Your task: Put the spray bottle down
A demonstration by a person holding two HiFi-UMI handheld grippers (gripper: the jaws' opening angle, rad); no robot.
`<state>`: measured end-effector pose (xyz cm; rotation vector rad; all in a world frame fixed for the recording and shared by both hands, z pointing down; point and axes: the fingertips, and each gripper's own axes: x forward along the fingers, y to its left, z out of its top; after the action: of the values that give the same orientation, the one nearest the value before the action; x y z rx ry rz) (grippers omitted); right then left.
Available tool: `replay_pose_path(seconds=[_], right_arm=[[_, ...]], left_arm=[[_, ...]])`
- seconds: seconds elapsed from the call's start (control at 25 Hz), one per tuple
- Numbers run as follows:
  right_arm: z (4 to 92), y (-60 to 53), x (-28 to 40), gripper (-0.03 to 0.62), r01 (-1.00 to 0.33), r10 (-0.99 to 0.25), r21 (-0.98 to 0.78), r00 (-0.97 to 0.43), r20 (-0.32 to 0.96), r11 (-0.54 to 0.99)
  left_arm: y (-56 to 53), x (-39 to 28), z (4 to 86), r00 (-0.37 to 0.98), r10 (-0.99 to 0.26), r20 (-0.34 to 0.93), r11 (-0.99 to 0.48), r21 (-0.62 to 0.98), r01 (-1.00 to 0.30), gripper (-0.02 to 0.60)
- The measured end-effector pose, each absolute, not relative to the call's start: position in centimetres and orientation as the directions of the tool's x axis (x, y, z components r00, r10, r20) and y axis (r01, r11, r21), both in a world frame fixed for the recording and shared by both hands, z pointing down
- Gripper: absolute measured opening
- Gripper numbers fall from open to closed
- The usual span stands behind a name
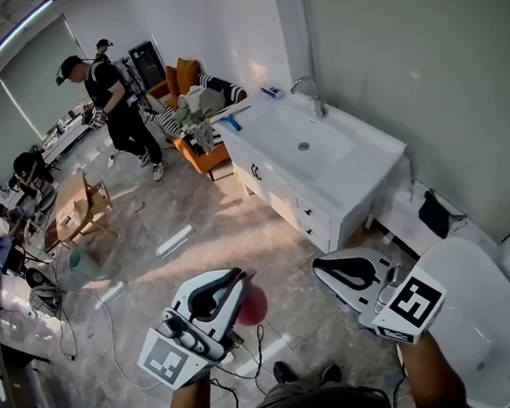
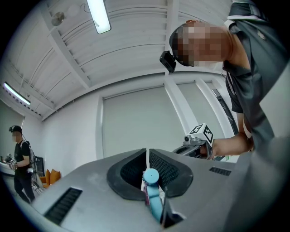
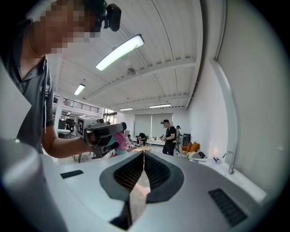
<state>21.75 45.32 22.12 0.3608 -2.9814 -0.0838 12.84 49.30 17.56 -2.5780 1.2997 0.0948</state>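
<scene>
The pale tiled floor (image 1: 234,232) takes most of the head view. On it stand one white sink cabinet (image 1: 346,194) with a single tap (image 1: 309,89), one white tub (image 1: 488,302) at the right edge, and one orange sofa (image 1: 207,156). Two people in black (image 1: 120,109) stand far off beside the sofa.

There are two grippers, both held above the floor. The left gripper (image 1: 229,284) has its jaws clamped on the one spray bottle (image 1: 254,306), which is pink with a blue head and held in the air. The right gripper (image 1: 321,266) has its jaws pressed together, with nothing between them.
</scene>
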Motion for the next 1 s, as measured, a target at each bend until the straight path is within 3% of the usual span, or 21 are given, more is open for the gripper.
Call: replay_pose_path(seconds=[0.64, 1.0], right_arm=[[21.2, 42.6, 13.1, 0.009, -0.335, -0.345, 0.09, -0.927, 0.145, 0.938], [21.1, 40.7, 11.4, 0.009, -0.326, -0.337, 0.094, -0.927, 0.165, 0.941]], left_arm=[[46.3, 3.2, 16.8, 0.666, -0.716, -0.211, -0.64, -0.182, -0.746, 0.023], [44.6, 1.6, 16.8, 0.663, -0.713, -0.228, -0.645, -0.158, -0.748, 0.023]])
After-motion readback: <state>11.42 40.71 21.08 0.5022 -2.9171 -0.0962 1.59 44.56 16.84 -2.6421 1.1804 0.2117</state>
